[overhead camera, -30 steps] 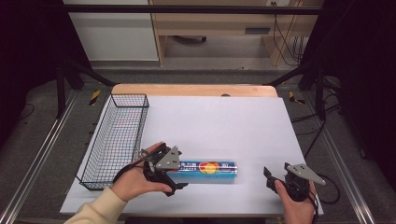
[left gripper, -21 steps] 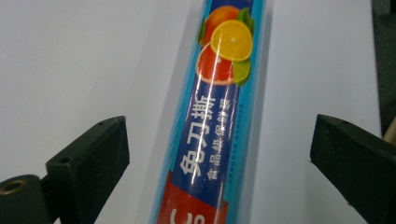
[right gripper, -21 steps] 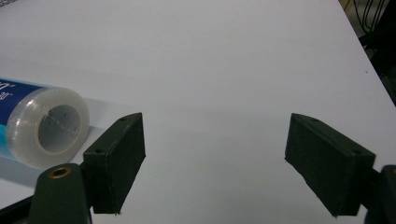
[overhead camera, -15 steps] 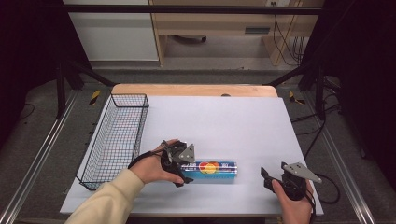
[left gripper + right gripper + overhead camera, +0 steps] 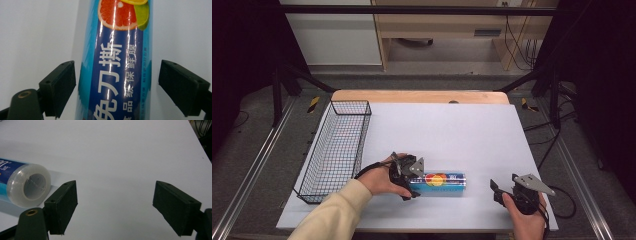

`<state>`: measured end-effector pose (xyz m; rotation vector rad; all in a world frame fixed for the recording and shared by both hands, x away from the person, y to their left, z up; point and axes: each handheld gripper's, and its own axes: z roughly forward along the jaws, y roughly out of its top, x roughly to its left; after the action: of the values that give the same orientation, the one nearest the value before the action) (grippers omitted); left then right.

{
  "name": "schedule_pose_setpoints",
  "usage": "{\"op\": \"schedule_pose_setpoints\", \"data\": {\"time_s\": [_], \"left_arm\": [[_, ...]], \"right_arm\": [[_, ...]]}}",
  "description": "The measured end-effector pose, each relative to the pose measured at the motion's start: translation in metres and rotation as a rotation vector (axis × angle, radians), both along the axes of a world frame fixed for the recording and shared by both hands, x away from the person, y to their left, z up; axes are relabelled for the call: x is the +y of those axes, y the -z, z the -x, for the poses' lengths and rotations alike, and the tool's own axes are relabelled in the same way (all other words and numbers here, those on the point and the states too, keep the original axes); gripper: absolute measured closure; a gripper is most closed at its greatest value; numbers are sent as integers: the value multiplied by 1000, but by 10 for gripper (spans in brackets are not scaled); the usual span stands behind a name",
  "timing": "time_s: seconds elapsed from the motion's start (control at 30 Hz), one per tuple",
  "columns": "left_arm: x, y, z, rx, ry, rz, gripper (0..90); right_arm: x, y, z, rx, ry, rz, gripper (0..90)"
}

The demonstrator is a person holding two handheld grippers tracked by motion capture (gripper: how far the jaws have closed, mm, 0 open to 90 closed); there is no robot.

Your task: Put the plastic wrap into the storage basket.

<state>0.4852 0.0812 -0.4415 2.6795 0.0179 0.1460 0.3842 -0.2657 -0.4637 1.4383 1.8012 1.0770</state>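
A roll of cling film point(image 5: 439, 182) with a blue label and a grapefruit picture lies on its side on the white table point(image 5: 452, 130), near the front. My left gripper point(image 5: 413, 183) straddles the roll's left end. In the left gripper view the roll point(image 5: 117, 70) runs up between the two pads, with a thin gap on each side; the jaws have just been closing and stand open. My right gripper point(image 5: 496, 192) rests at the front right, apart from the roll, open on bare table point(image 5: 115, 205). Its view catches the roll's hollow end point(image 5: 27, 185) at the left.
A black wire basket point(image 5: 350, 102) stands along the table's left side, with nothing seen in it. A wooden strip point(image 5: 419, 96) borders the far edge. Cables lie off the table at the right.
My left hand has moved right and down onto the roll's left end, and its jaws now sit around the roll. The right hand has kept still.
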Motion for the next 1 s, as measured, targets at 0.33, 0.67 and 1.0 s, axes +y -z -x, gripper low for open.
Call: {"op": "schedule_pose_setpoints", "data": {"time_s": [0.33,0.67,1.0], "left_arm": [[1,2,-1,-8,23,-40,226],[1,7,-6,-1,11,-63,269],[-1,8,-5,-7,18,-78,303]], "right_arm": [[0,0,0,0,-6,0,198],[2,0,0,12,-12,-9,196],[2,1,0,8,-14,2,197]]}}
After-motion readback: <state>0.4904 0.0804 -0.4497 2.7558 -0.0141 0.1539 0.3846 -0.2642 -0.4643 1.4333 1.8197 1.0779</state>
